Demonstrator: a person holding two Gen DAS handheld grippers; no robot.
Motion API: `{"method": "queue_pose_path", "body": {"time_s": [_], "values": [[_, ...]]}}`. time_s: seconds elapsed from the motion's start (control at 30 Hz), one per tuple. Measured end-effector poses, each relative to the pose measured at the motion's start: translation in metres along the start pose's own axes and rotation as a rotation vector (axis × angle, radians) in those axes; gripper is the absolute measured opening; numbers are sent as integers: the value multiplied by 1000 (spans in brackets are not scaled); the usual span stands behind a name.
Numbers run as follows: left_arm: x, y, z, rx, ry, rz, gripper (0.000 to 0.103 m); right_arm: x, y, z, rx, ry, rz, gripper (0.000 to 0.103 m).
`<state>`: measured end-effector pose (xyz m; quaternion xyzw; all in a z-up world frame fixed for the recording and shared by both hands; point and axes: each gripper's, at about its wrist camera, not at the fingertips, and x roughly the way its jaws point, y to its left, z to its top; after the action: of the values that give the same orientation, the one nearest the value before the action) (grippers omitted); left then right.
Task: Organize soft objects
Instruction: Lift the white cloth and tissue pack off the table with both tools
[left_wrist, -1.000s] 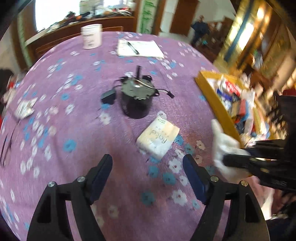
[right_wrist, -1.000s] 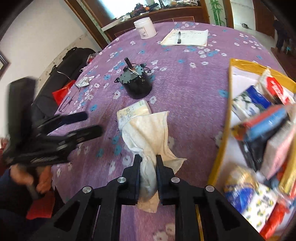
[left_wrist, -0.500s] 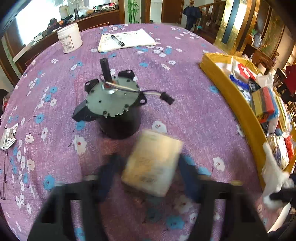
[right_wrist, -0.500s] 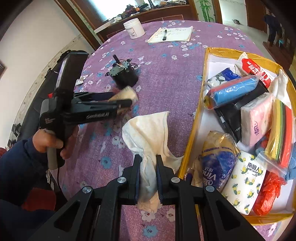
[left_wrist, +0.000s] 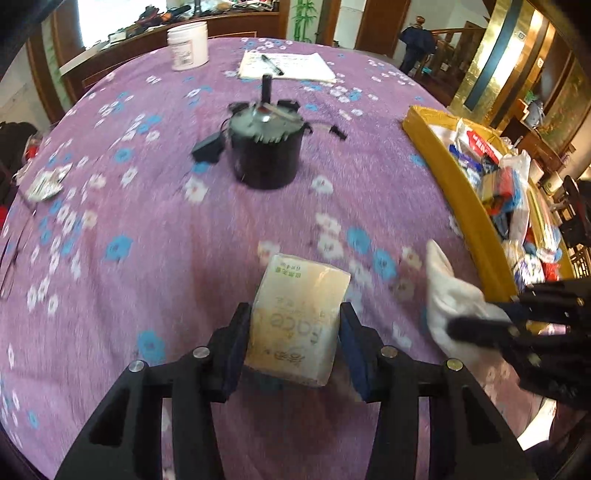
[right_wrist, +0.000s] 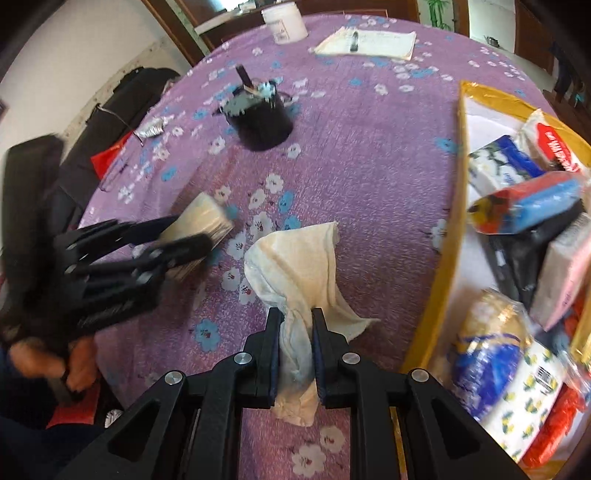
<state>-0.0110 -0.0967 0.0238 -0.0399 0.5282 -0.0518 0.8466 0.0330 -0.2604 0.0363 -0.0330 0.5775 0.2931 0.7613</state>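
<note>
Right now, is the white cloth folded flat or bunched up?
Bunched up: the white cloth is pinched in the shut right gripper, and its loose end hangs crumpled.

The bench cloth was purple with blue and white flowers; the tray yellow, the rag cream.

Tray cut by right edge; pack lettering blurred.
</note>
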Motion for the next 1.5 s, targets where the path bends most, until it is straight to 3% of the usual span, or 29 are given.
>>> {"method": "queue_pose_path", "body": {"time_s": [0.13,0.23,0.37,0.43,0.57,0.77,1.17,1.37,1.5], "values": [[1,0,-9,-14,3,10,46,14,6,4,-23,28,-29,18],[1,1,-12,-17,1,9,46,16,8,6,-20,22,-23,26],[6,6,-10,-38,12,-2,46,18,15,5,-53,30,-2,49],[6,5,-10,-32,10,4,46,18,19,5,-71,34,-10,51],[7,2,-12,-21,-5,23,45,18,17,6,-73,36,1,50],[6,3,-12,-47,-14,31,43,11,10,5,-69,24,5,25],[-16,3,-7,-89,-58,-12,43,-29,12,6,-85,-127,110,19],[-16,2,-7,-96,-55,-3,43,-28,12,1,-87,-102,116,19],[-19,4,-9,-105,-59,0,43,-26,18,-2,-120,-104,61,20]]}}
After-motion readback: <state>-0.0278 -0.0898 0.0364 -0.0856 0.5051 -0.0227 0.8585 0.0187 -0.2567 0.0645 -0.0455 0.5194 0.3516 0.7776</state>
